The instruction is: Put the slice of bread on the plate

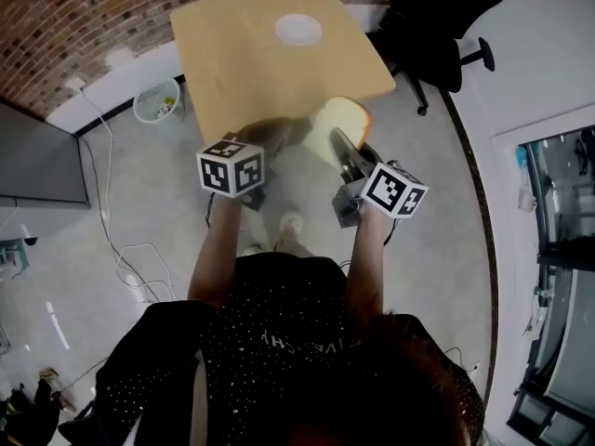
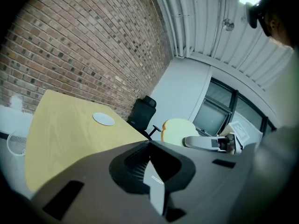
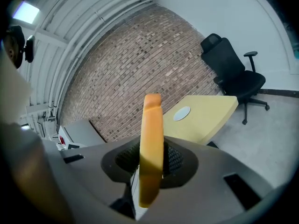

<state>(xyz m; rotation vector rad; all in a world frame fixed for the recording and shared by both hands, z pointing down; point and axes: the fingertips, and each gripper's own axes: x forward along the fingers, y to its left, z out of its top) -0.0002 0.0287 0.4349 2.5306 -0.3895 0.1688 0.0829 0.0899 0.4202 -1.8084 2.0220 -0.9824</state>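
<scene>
The slice of bread (image 1: 325,124) stands on edge between the jaws of my right gripper (image 1: 344,145), which is shut on it, in the air just short of the table's near edge. In the right gripper view the bread (image 3: 152,139) shows edge-on, rising from the right gripper (image 3: 150,164). The white plate (image 1: 297,30) lies on the far part of the light wooden table (image 1: 232,54), and it also shows as a plate (image 3: 181,113) beyond the bread. My left gripper (image 1: 277,136) hovers to the left of the bread. In its own view the left gripper (image 2: 149,143) is shut and holds nothing.
A black office chair (image 1: 437,35) stands right of the table. A white mesh bin (image 1: 156,100) sits on the floor at the table's left, below a brick wall (image 1: 74,26). Cables (image 1: 130,258) trail over the grey floor, and a dark cabinet (image 1: 37,156) stands at the left.
</scene>
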